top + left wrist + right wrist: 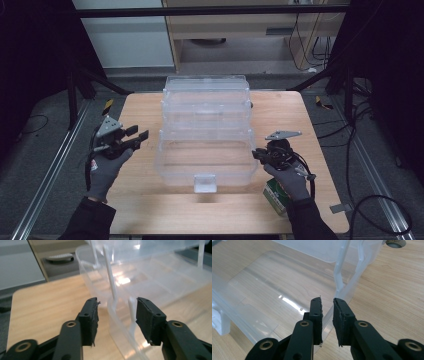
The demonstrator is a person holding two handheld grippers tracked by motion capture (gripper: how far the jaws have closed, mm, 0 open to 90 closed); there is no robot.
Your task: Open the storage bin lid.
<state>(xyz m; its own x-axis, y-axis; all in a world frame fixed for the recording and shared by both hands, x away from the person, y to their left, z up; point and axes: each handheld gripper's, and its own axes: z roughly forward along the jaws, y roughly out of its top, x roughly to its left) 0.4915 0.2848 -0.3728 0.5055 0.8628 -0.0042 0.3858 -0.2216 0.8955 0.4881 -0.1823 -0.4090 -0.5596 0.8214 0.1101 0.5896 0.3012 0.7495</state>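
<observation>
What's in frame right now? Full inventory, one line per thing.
clear plastic box: 1, transparent, tiered trays fanned open, centre of the table, white latch at its near edge
table: 1, light wood, under everything
green carton: 1, green and white, near right of the table, partly behind the right hand
metal rails: 2, grey, on the floor along both sides of the table
cables: several, black, on the floor at right
left gripper: 1, black, jaws open, left of the box; in the left gripper view the box's wall stands between its jaws, untouched
right gripper: 1, black, jaws shut on the box's right wall
gloved hands: 2, grey, dark sleeves, near edge
</observation>
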